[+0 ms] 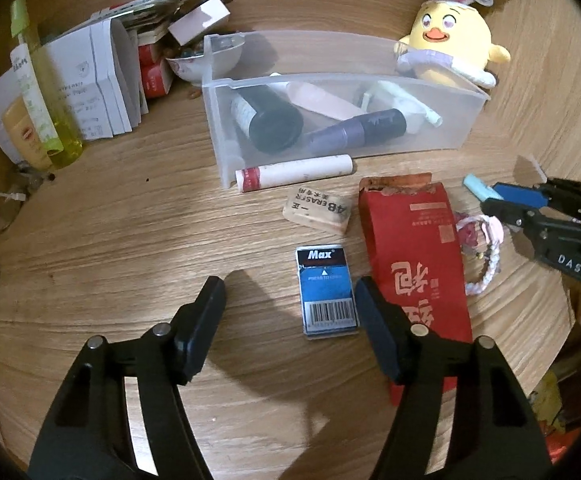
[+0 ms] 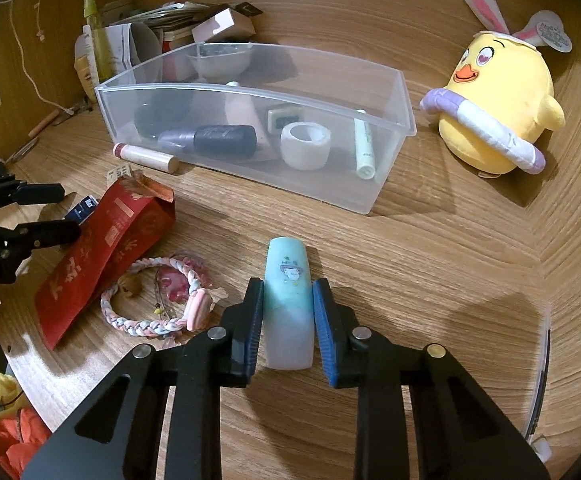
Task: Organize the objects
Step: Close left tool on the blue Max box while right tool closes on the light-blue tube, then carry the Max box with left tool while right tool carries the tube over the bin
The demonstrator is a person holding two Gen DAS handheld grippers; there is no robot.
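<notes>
Your pale blue tube [image 2: 289, 304] lies flat on the surface, pinched low between the right gripper [image 2: 288, 326] jaws, near the clear bin [image 2: 386, 184]. The pads hold only its rounded back half, so I'd judge a quick lift could let it pivot or squirt out. Left gripper [image 1: 290, 328] jaws stand open around the Max box [image 1: 326, 292], not touching; closing off-centre may nudge the red packet [image 1: 418, 248] just beside it.

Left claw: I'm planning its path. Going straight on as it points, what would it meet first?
Probably the Max box, lying flat on the table between the open left claw fingers; depth is uncertain.
</notes>
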